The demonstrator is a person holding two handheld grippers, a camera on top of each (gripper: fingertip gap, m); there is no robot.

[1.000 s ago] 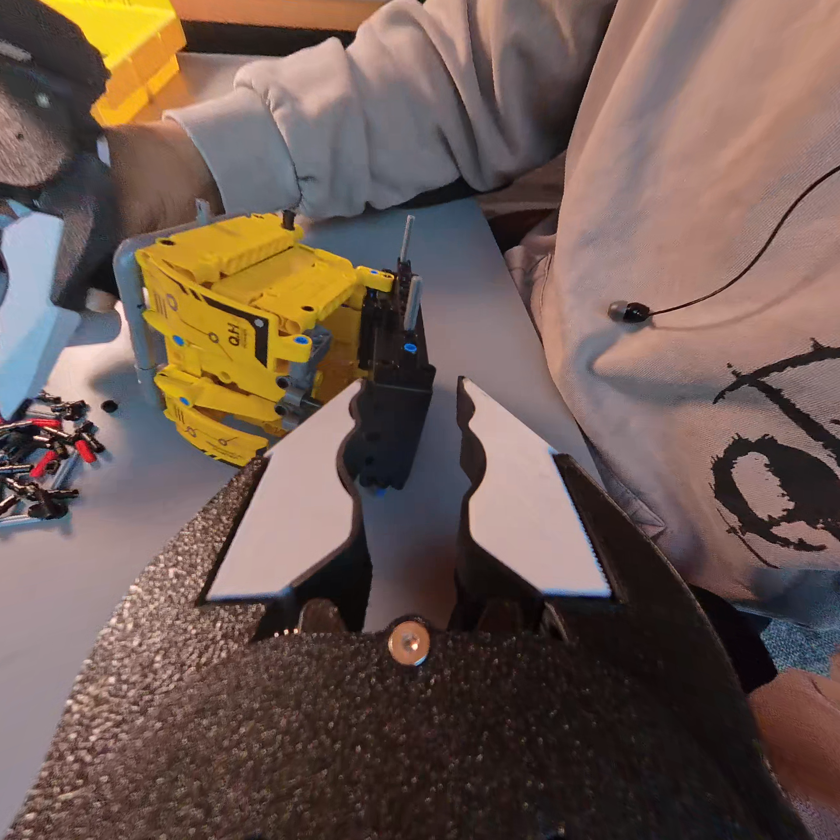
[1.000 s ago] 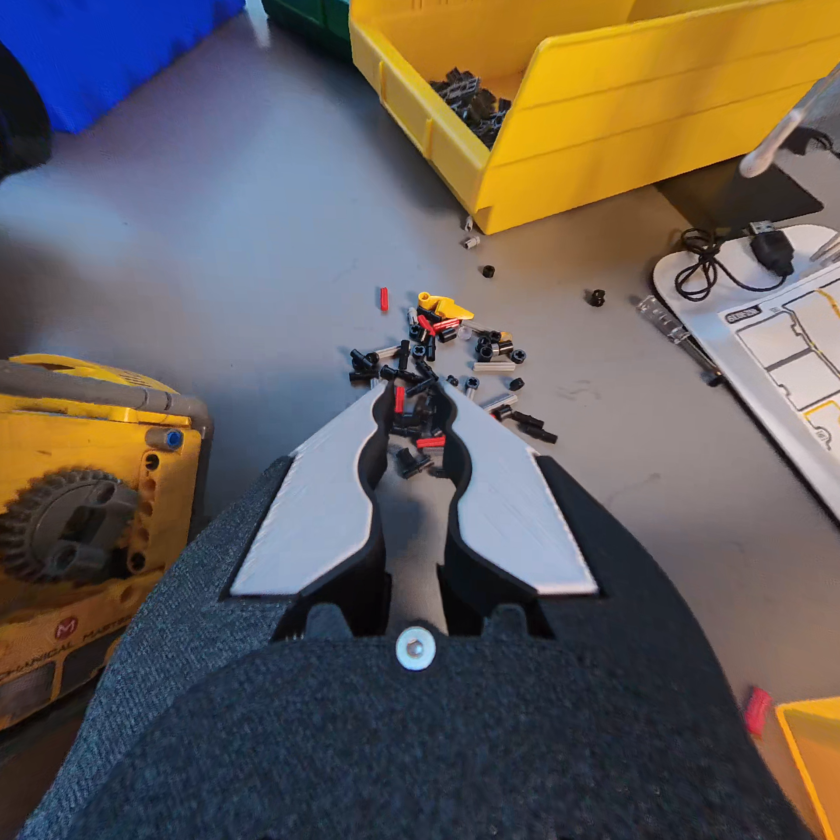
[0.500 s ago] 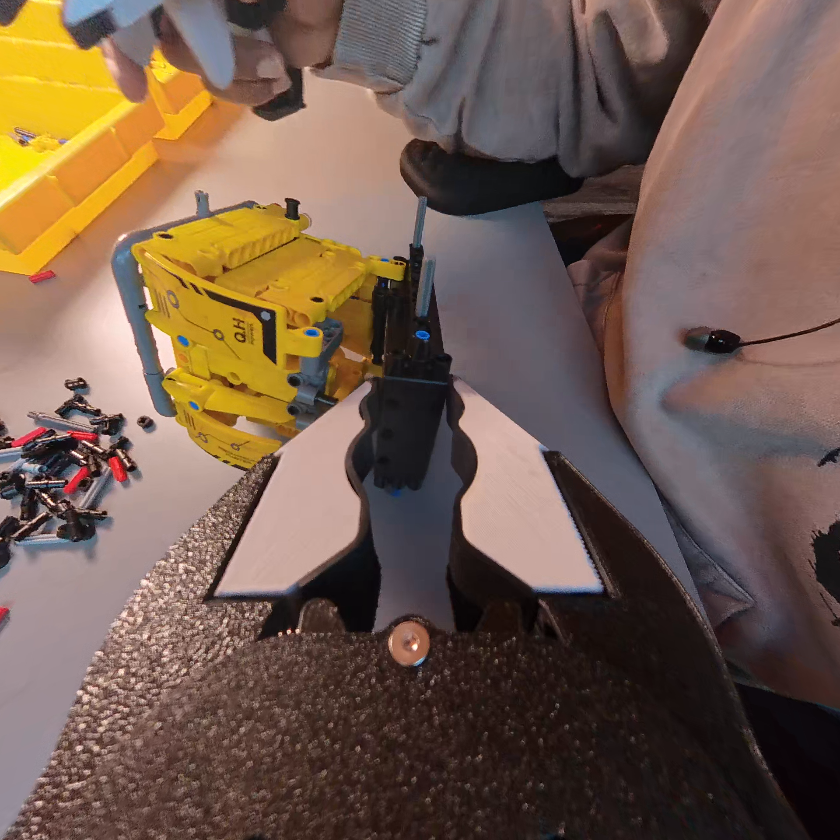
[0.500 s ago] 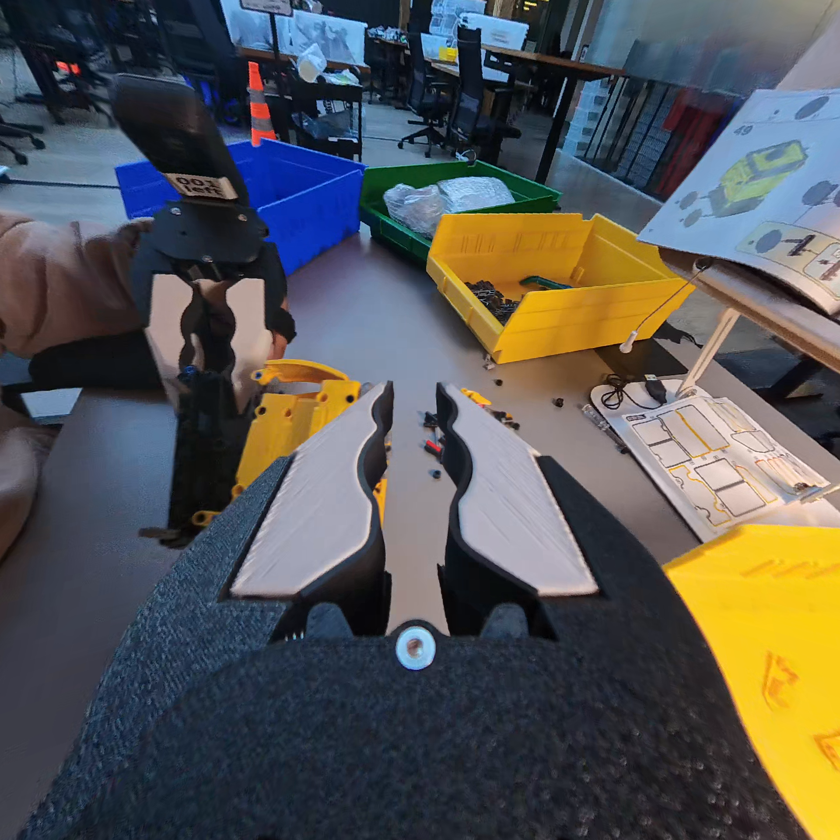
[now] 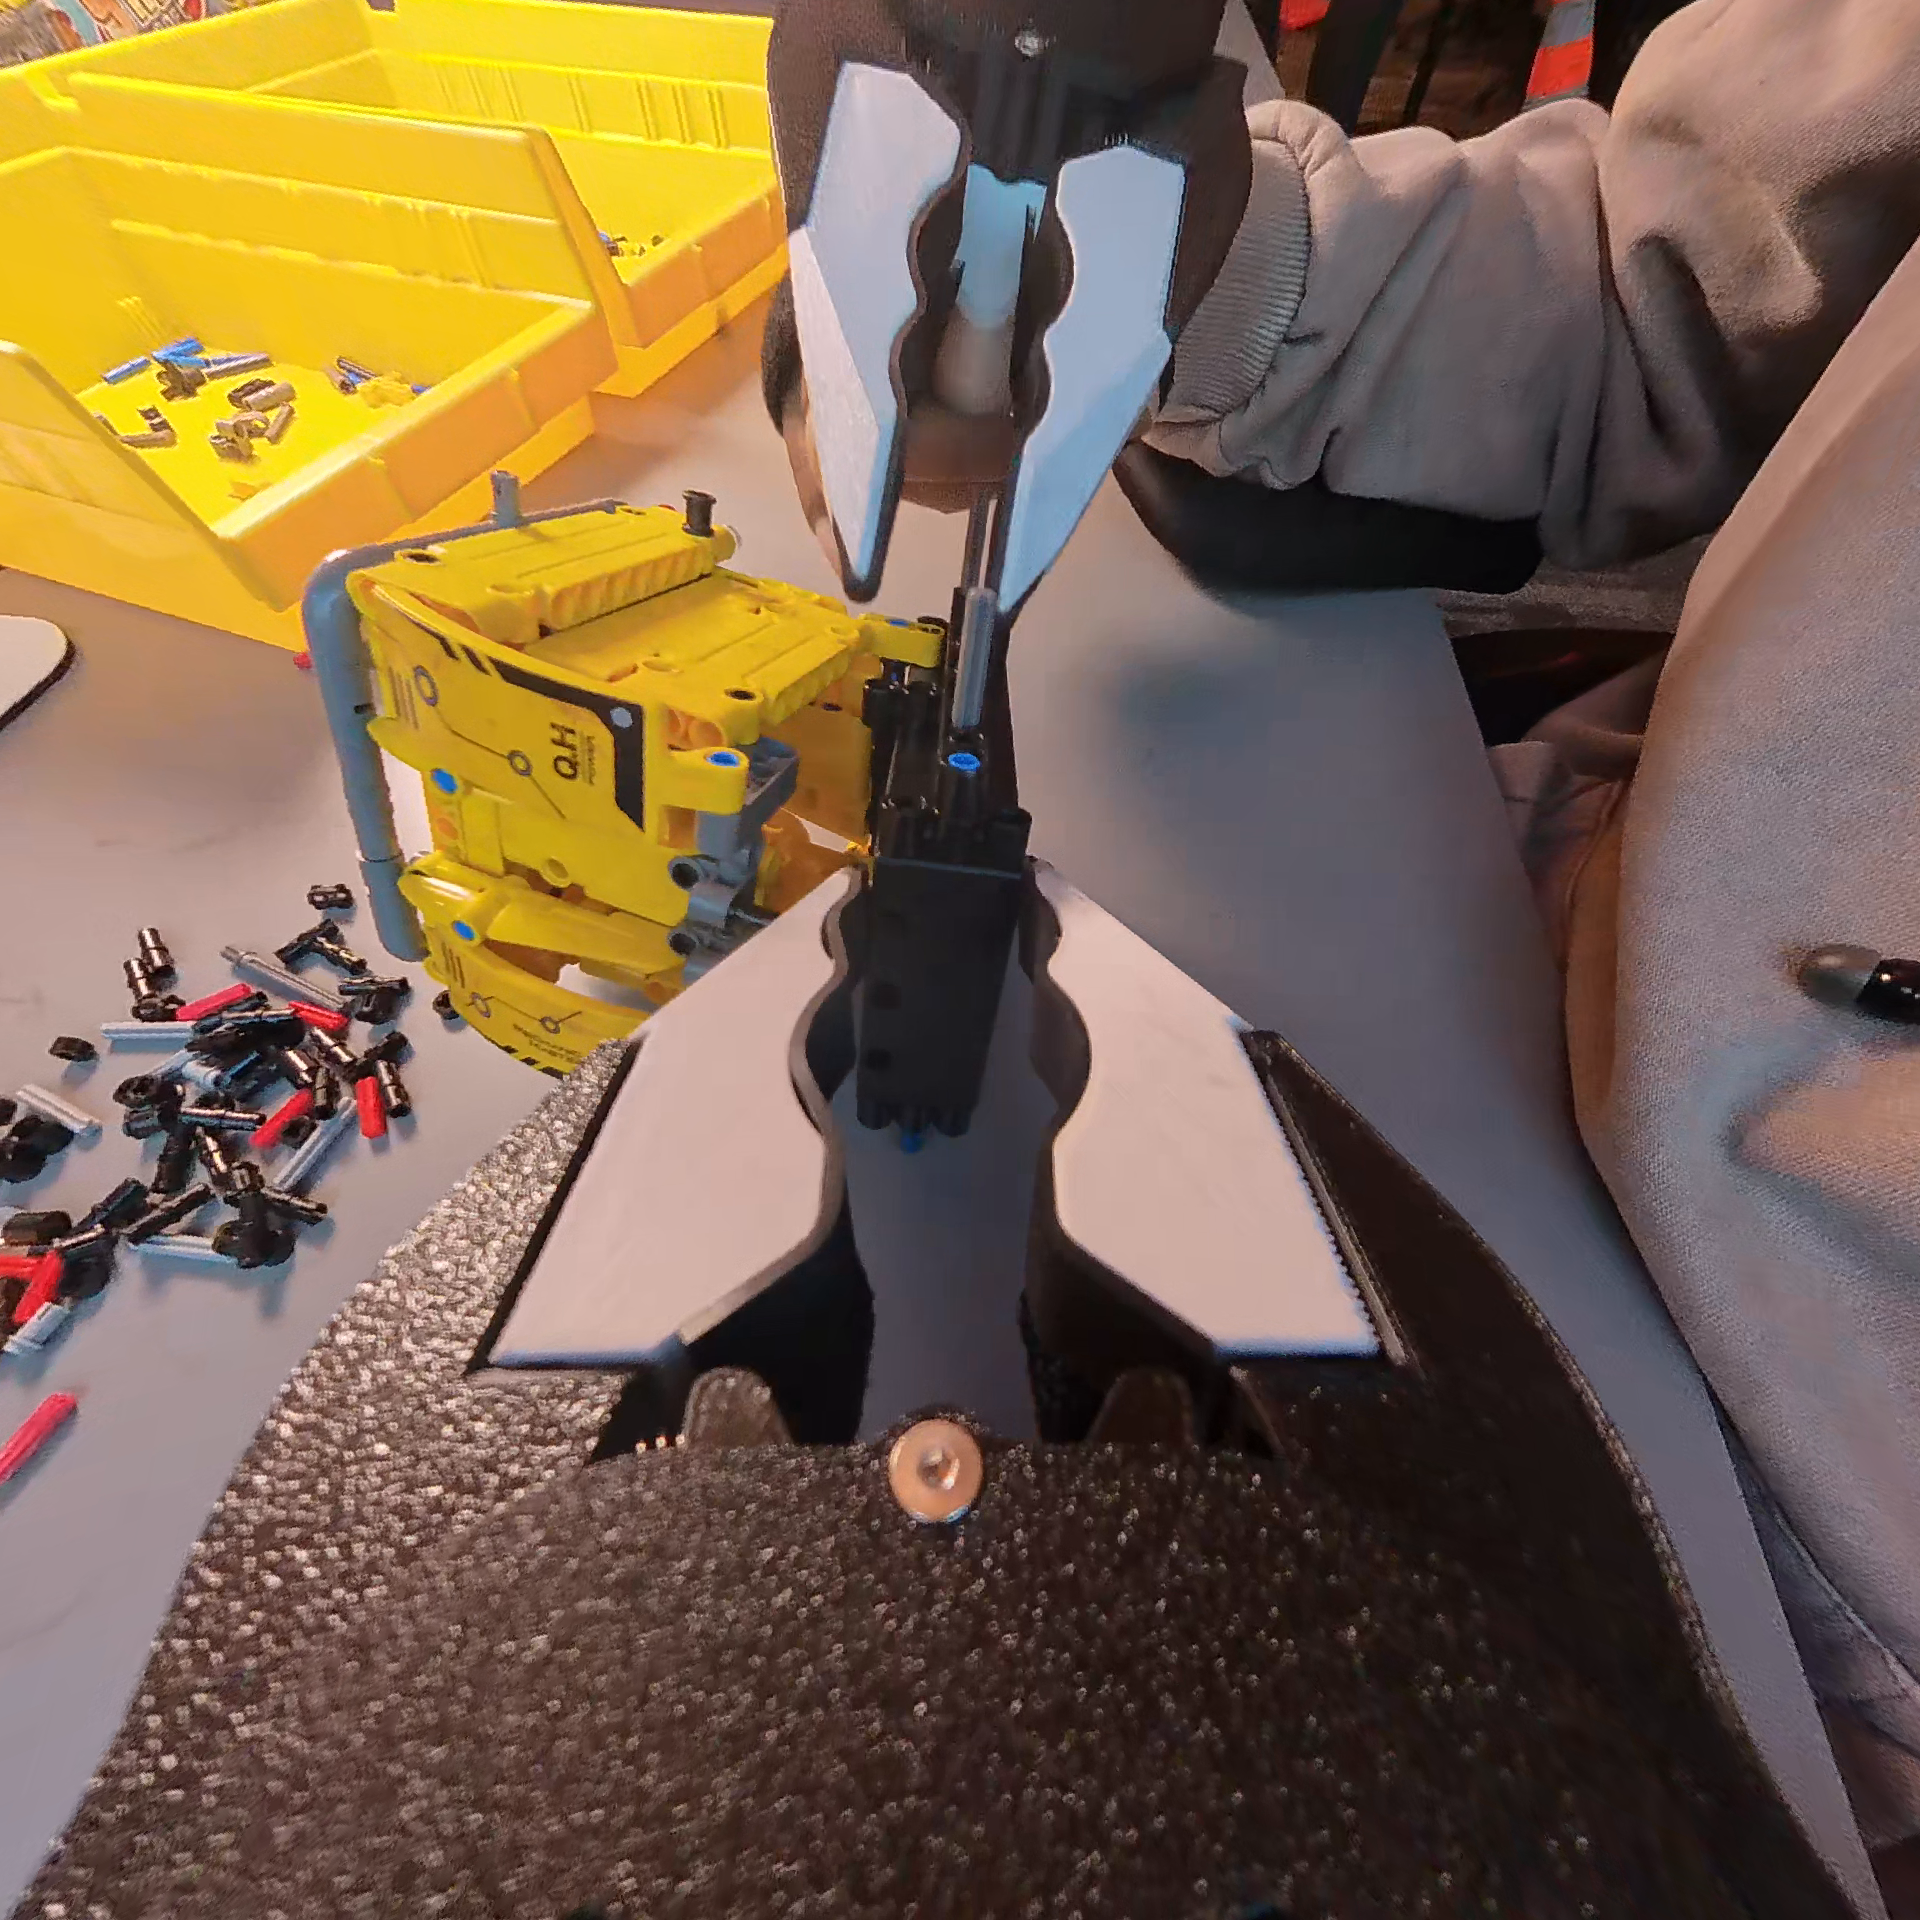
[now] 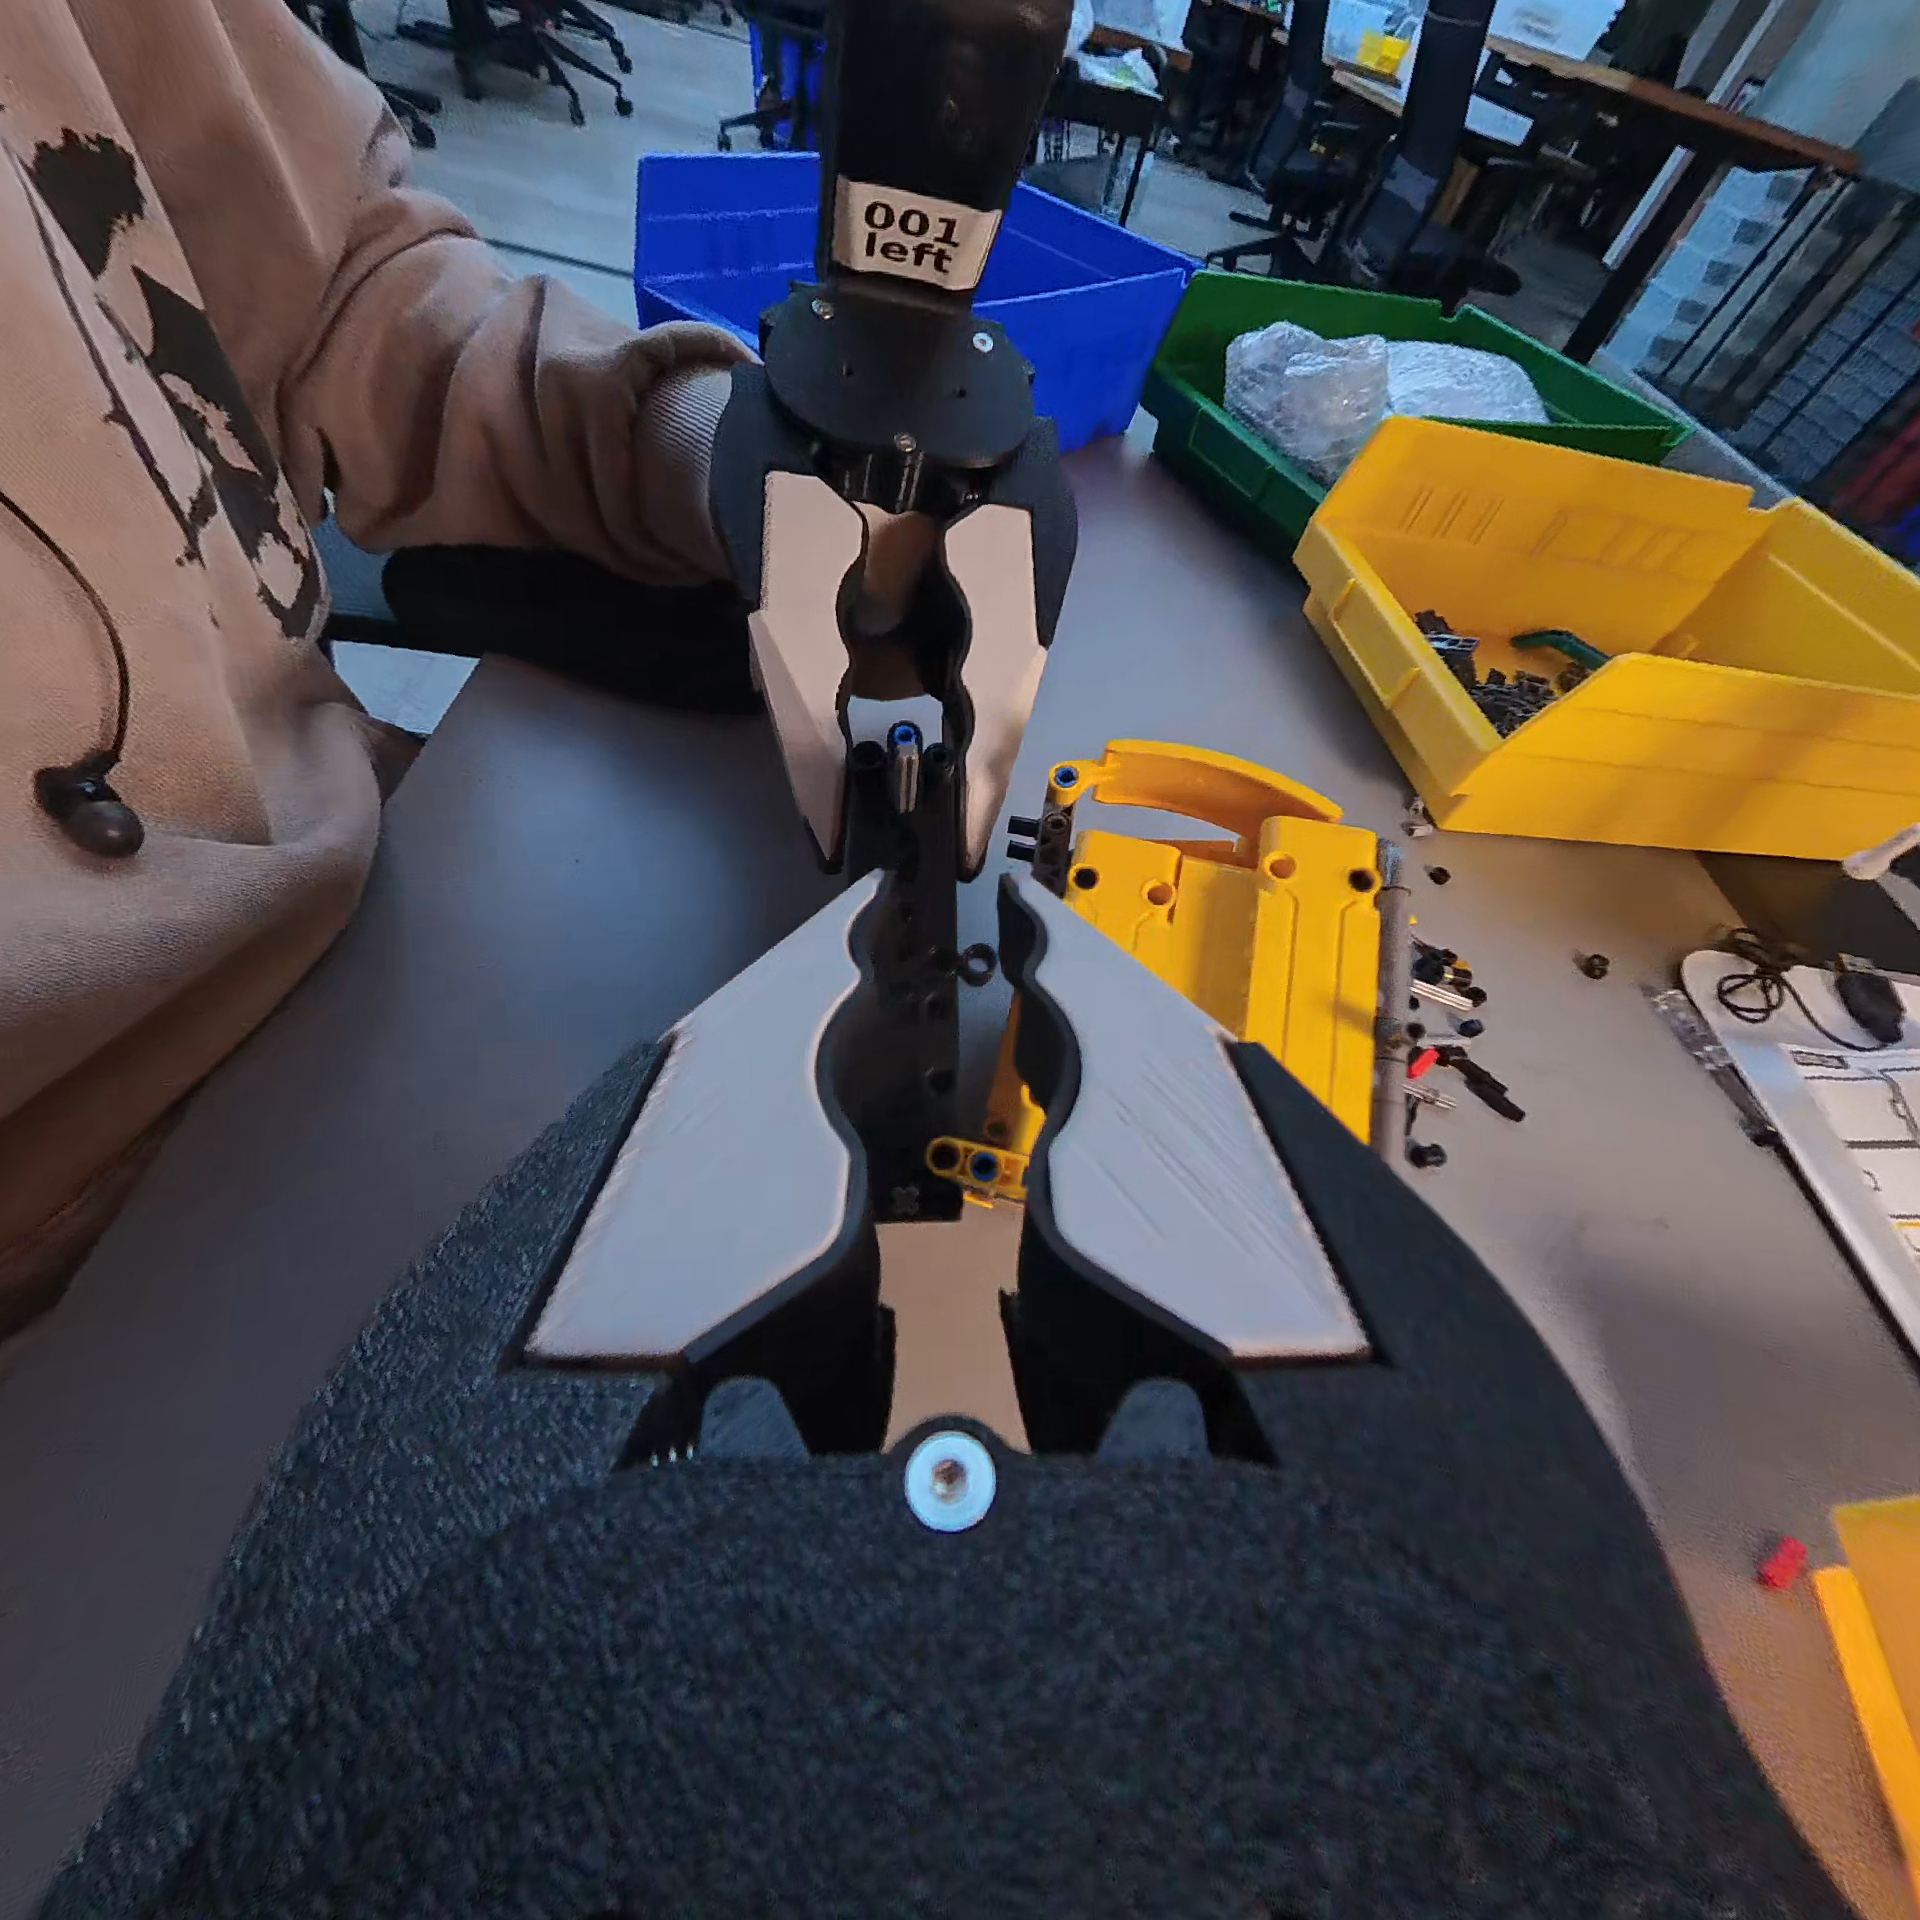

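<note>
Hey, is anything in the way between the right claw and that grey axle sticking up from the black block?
Nothing visible. The right claw is open, its tips on either side of the axle top. The left claw grips the block lower down, clear of the axle.

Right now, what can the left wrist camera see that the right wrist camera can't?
Only the left wrist view shows the side of the yellow model with black markings, and small parts inside a yellow bin behind it. Only the right wrist view shows a blue bin, a green bin holding bubble wrap, and a printed sheet. Both show the left gripper shut on the black block, with the open right gripper close by.
</note>
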